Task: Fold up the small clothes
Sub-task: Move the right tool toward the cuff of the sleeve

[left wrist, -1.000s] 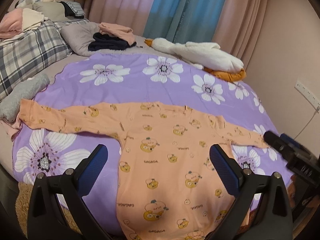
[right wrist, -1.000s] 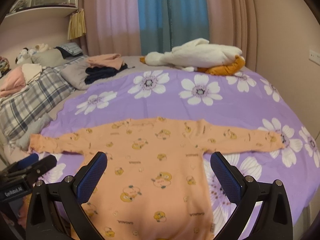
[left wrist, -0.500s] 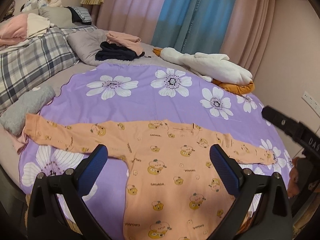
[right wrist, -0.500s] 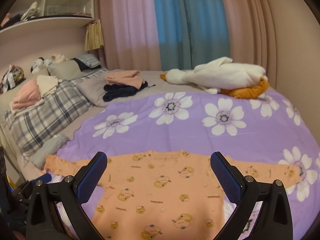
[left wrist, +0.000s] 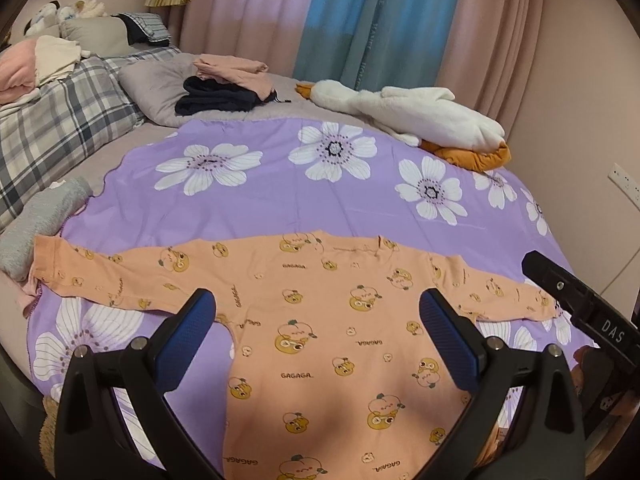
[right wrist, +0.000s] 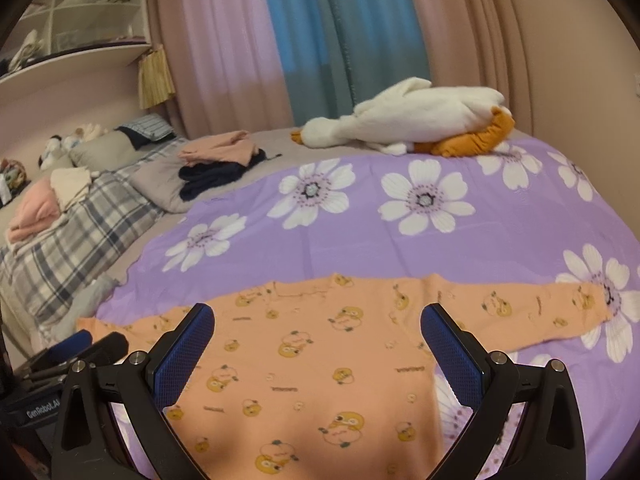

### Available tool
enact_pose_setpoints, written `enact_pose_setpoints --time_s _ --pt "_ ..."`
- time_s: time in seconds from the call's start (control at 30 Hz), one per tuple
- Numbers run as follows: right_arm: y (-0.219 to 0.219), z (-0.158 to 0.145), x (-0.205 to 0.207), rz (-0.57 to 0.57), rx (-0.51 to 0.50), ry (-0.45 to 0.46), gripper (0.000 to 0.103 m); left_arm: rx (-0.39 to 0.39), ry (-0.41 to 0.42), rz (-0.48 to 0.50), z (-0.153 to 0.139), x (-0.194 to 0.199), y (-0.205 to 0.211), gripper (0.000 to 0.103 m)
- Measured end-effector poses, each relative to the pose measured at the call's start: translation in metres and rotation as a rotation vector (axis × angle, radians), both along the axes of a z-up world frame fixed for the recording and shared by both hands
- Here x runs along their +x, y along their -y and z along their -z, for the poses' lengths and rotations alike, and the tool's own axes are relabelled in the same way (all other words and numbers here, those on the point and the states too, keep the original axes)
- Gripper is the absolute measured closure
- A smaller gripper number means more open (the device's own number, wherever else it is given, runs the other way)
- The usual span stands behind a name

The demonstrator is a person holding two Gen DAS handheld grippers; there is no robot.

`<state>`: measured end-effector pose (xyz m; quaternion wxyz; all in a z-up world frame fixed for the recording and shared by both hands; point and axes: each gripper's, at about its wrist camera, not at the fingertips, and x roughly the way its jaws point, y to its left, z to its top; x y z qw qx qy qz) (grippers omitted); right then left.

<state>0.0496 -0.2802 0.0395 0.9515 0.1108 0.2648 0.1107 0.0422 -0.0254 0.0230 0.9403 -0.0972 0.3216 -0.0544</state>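
An orange long-sleeved baby garment (left wrist: 320, 320) with cartoon prints lies flat on the purple flowered sheet (left wrist: 280, 200), both sleeves spread out sideways. It also shows in the right wrist view (right wrist: 320, 344). My left gripper (left wrist: 318, 332) is open and empty, hovering above the garment's chest. My right gripper (right wrist: 318, 344) is open and empty, also above the garment's body. The right gripper shows at the right edge of the left wrist view (left wrist: 576, 304), near the right sleeve end. The left gripper shows at the lower left of the right wrist view (right wrist: 72, 356).
A white plush goose (left wrist: 408, 112) lies at the far side of the bed. Folded pink and dark clothes (left wrist: 224, 84) rest on a grey pillow. A plaid blanket (left wrist: 52, 120) and a grey rolled cloth (left wrist: 36, 220) lie left. Curtains and a wall stand behind.
Both grippers have lifted and pulled back from the garment, so more of the bed shows. Both stayed open and empty. The garment has not moved.
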Motion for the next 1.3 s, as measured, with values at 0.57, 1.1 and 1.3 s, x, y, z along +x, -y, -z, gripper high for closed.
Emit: enact_pose_setpoints --time_s 0.57,1.1,1.3 --pt "0.01 0.009 0.006 0.038 -0.006 -0.028 0.001 -0.023 -0.075 0.046 0.022 0.009 0.008 0.002" --pt "0.022 0.01 0.003 0.08 0.004 -0.029 0.001 -0.048 -0.114 0.056 0.033 0.014 0.011 0.002" --pt "0.024 0.01 0.001 0.087 0.007 -0.031 0.001 -0.05 -0.124 0.052 0.034 0.014 0.01 0.002"
